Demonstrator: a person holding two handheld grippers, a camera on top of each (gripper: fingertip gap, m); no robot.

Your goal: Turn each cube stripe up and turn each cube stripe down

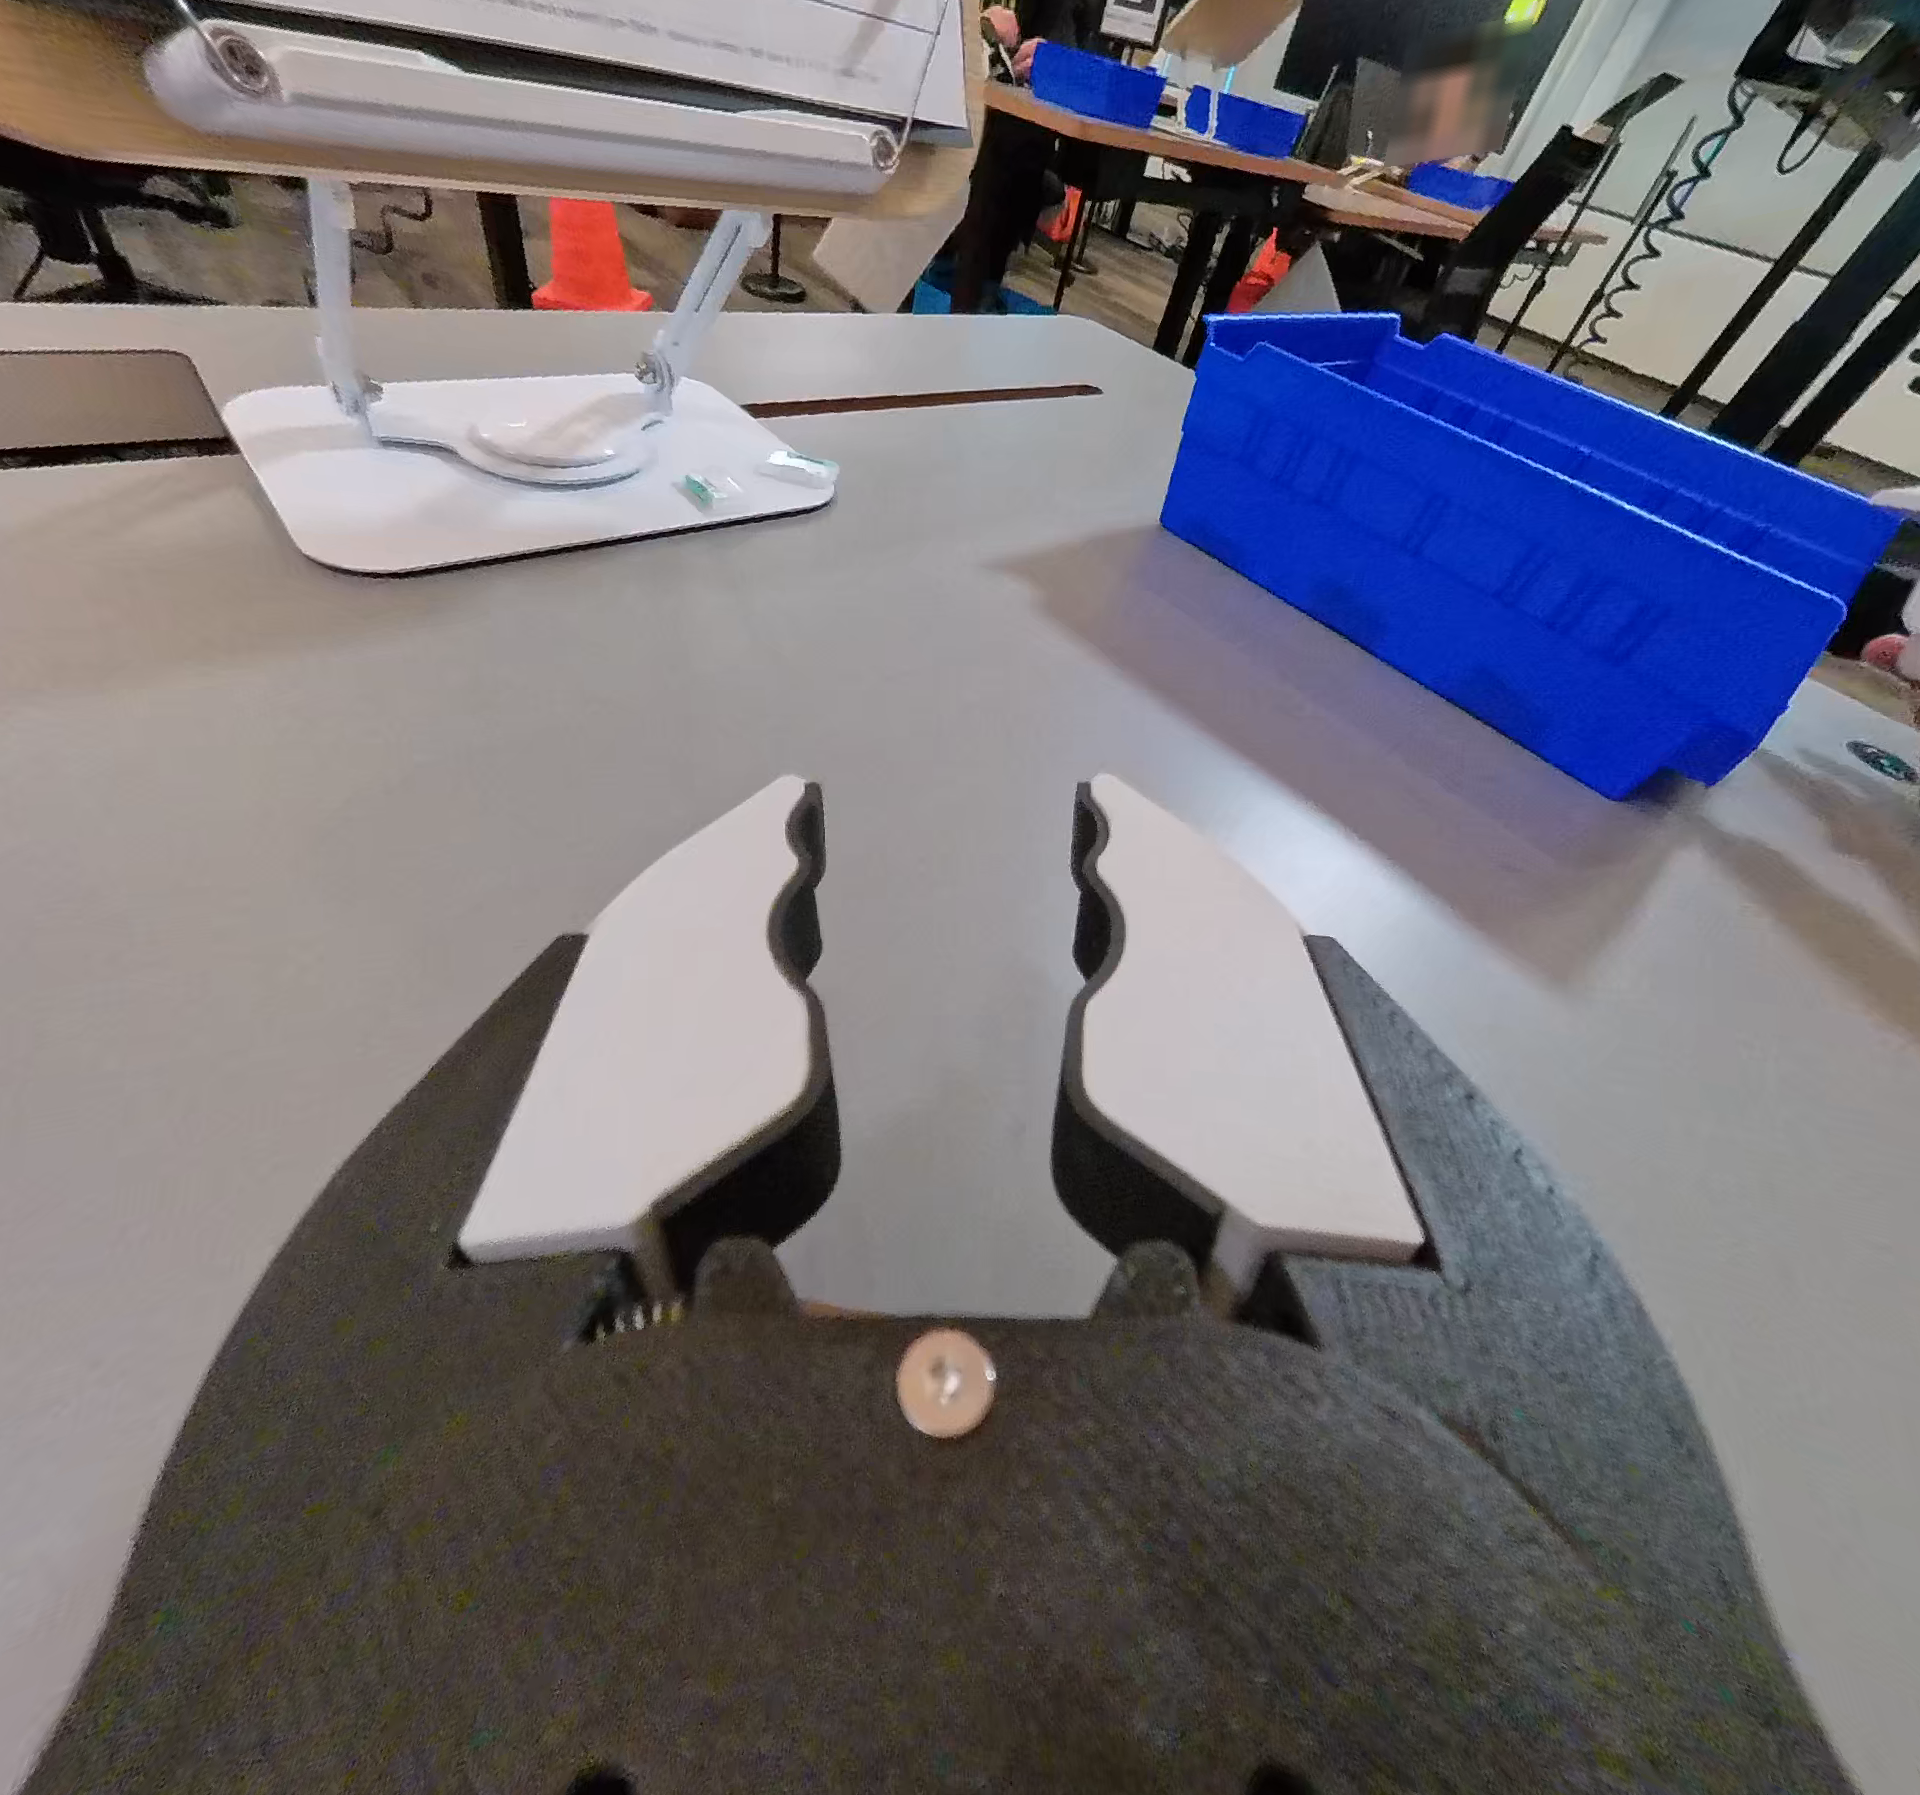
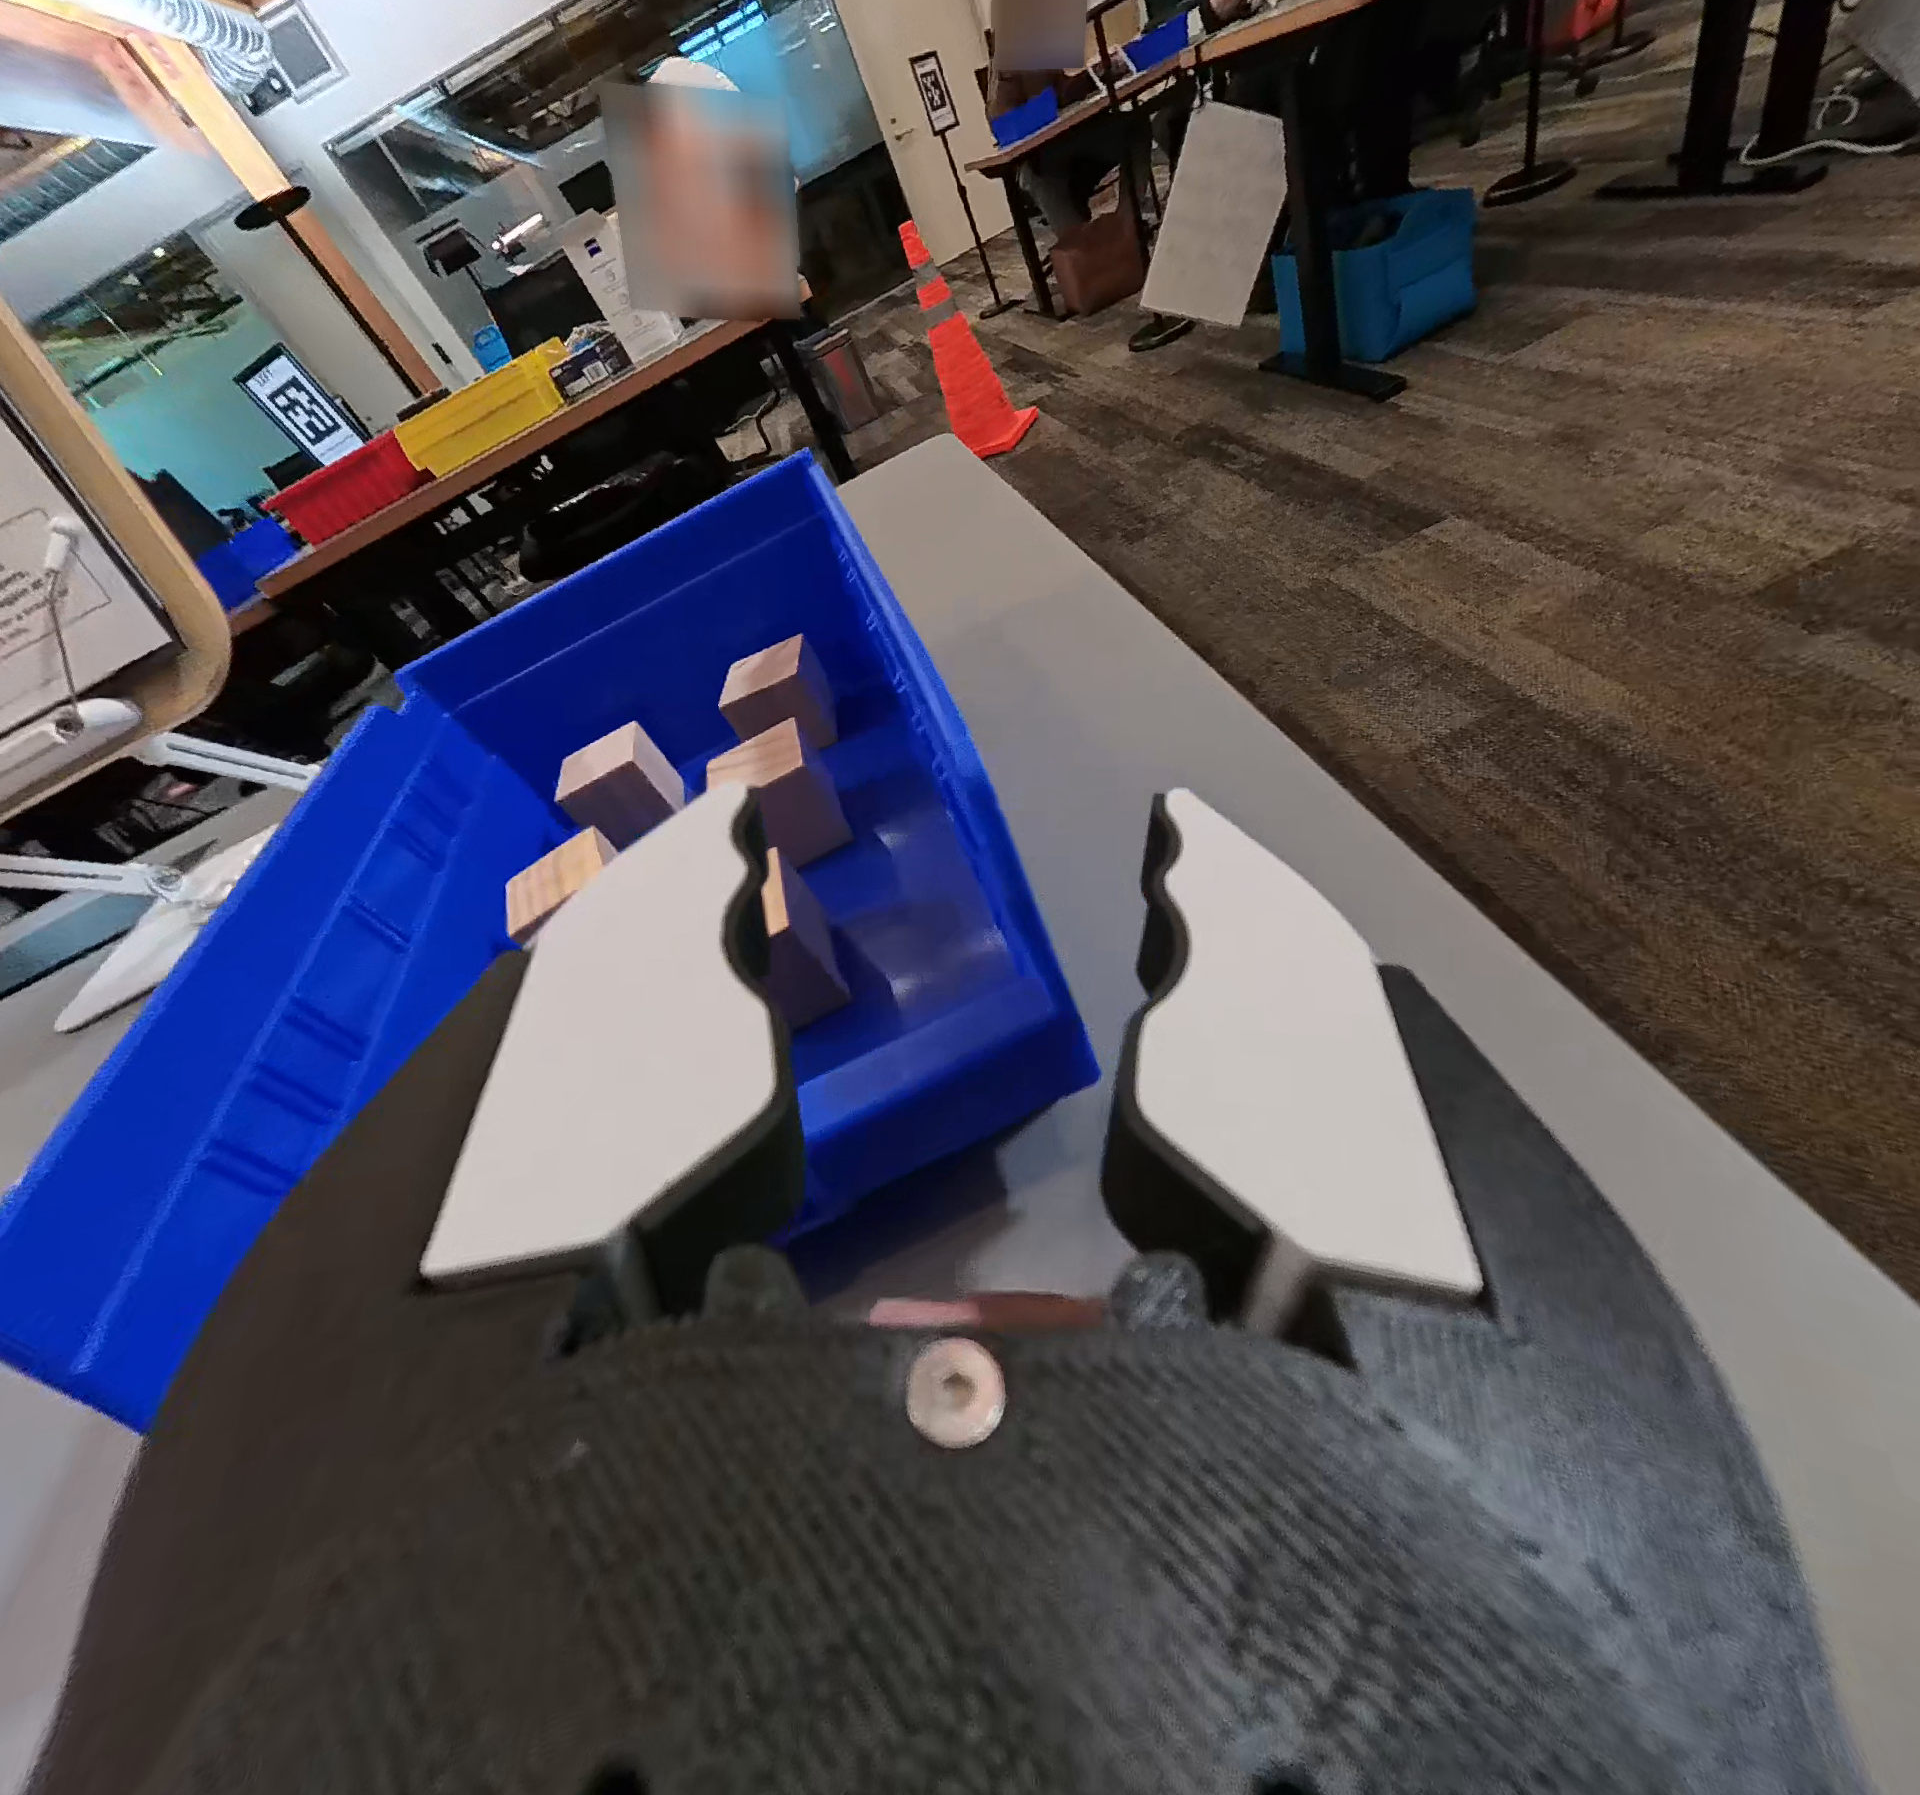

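Item: right claw (image 2: 951, 872), jaws standing wide, gripping nothing, hanging above the near right corner of the blue bin (image 2: 312, 997) on the grey counter (image 2: 1039, 623)

Item: wooden cubes, five showing, all lying inside the bin. Nearest cube (image 2: 805, 956) is sitting ahead and just left of the claw's centre line, partly hidden behind the left finger (image 2: 634, 1039); a second cube (image 2: 545, 888) is peeking out further left; three more, among them the far cube (image 2: 779, 696), are standing deeper in. Stripes are not readable from this angle.

Item: left claw (image 1: 948, 841), jaws moderately wide, empty, hovering over bare counter (image 1: 520, 706); the bin (image 1: 1507, 582) is lying well off to its right, contents hidden by the wall.

Judgement: the right claw is the nearer one; reaching the nearest cube is calling for a shift left and down into the bin, the bin's long axis running away from the claw
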